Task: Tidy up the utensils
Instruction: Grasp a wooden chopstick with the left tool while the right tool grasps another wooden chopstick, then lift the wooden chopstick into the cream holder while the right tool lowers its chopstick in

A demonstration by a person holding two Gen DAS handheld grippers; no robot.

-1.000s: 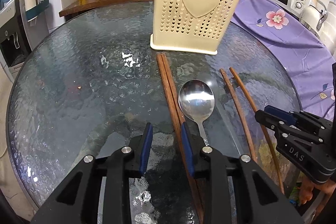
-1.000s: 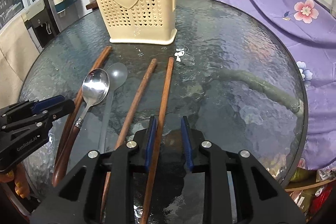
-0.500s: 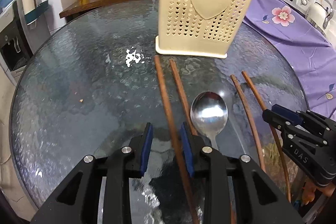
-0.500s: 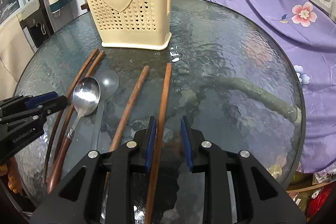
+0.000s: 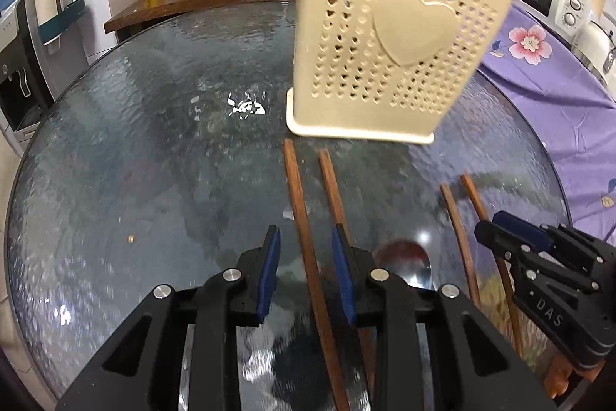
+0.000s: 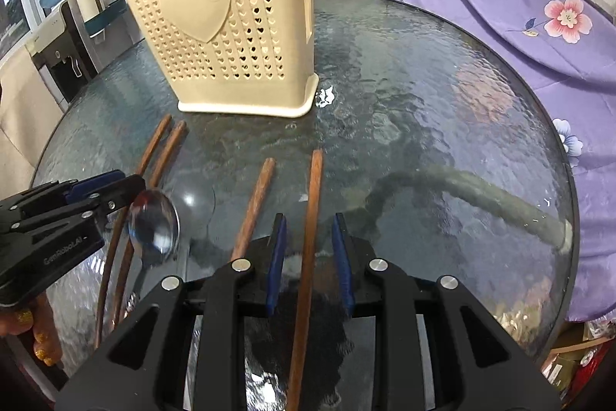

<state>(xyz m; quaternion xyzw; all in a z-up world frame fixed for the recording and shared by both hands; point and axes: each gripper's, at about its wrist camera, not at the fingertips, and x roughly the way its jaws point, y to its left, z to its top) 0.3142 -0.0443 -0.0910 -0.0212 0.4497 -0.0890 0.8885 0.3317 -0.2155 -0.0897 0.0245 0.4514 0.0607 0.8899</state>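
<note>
Both grippers hang over the near side of a round textured glass table (image 5: pixel 115 141), pointing toward the cream utensil holder (image 5: pixel 389 64), which stands upright toward the far edge. It's the perforated kind with little heart holes and one big raised heart on the front.

The left gripper (image 5: pixel 306 249) has its blue-padded jaws a bit apart, with a gap between them. One brown chopstick (image 5: pixel 298 203) runs straight through that gap, lying flat on the glass, and the pads don't look like they're squeezing it. Its partner chopstick (image 5: pixel 331 180) lies just beside it and passes behind the inner finger. A metal spoon (image 5: pixel 408 259) lies right next to that finger, bowl up, half hidden, and pretty blurry.

The right gripper (image 6: pixel 310 237) is much the same: jaws slightly parted, one chopstick (image 6: pixel 313 203) lying between the pads with space on both sides, so nothing is actually gripped. The second stick of that pair (image 6: pixel 256 203) lies just left of it, angled a little, its near end tucked under the finger.

All four sticks point roughly at the holder, with their far tips stopping short of its base. From the right wrist view, the spoon sits between the two pairs, closer to the left gripper. A purple floral cloth (image 6: pixel 539 26) covers whatever is beyond the table's right edge.
</note>
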